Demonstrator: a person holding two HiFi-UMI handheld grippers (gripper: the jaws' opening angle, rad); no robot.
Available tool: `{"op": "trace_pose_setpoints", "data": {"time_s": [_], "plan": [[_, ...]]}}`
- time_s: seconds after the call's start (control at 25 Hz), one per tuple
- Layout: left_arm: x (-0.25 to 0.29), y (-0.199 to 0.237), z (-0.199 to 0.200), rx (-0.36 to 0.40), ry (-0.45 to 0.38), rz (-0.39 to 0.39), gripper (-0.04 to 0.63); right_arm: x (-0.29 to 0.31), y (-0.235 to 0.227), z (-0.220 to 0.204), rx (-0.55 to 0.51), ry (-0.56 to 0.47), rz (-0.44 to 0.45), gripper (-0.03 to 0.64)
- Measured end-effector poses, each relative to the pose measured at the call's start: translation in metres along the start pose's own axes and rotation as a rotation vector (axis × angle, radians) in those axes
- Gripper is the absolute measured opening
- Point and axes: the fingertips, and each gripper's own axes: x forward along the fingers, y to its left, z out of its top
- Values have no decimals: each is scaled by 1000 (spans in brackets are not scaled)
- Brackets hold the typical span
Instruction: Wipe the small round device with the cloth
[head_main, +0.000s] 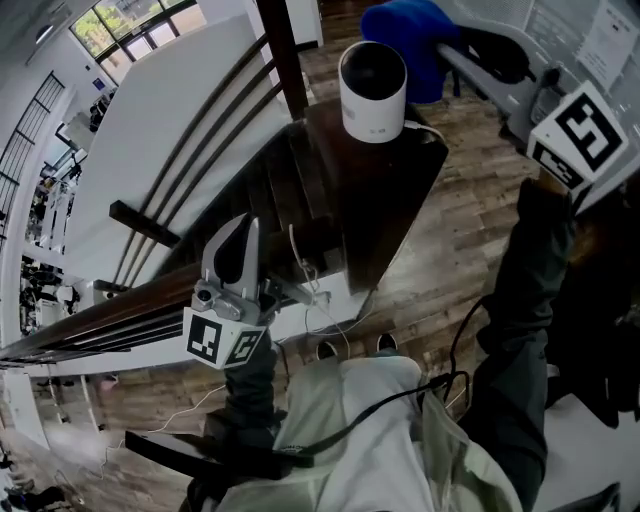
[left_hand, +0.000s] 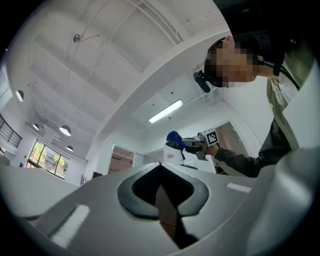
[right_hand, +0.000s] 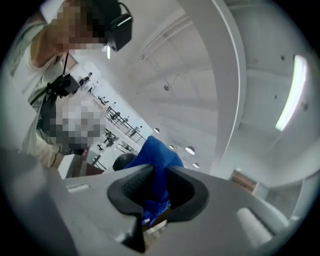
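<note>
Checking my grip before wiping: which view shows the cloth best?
Right gripper view: the cloth sits mid-frame, close up, pinched between the jaws. Head view shows it bunched beyond the device, near the top edge. Left gripper view shows it small and distant.

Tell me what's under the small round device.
A dark wooden surface, with the small round device upright on it. The patch beneath its base is covered, so anything there cannot be seen.
</note>
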Motion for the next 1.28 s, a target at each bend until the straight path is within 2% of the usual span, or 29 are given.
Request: {"op": "trace_pose_setpoints", "data": {"time_s": [0.08,0.2,0.68,0.8,0.92,1.04,1.28], "plan": [[5,-3,-1,11,2,-9,5,-8,1,24,-102,18,-79,69],[8,-4,-1,19,2,-17,5,-6,17,33,-183,59,-93,69],[18,-17,-3,-11,-11,-63,5,30,116,19,-346,258,65,69],[18,-16,-6,-18,-7,-65,5,36,134,11,-337,261,132,71],[20,-15,-7,-19,-8,-73,5,36,139,10,-300,204,170,72],[20,-12,-5,-16,-13,-77,5,27,133,14,-268,133,103,72],[21,-12,-6,-23,-18,-81,5,-5,120,14,-148,-27,-130,72]]}}
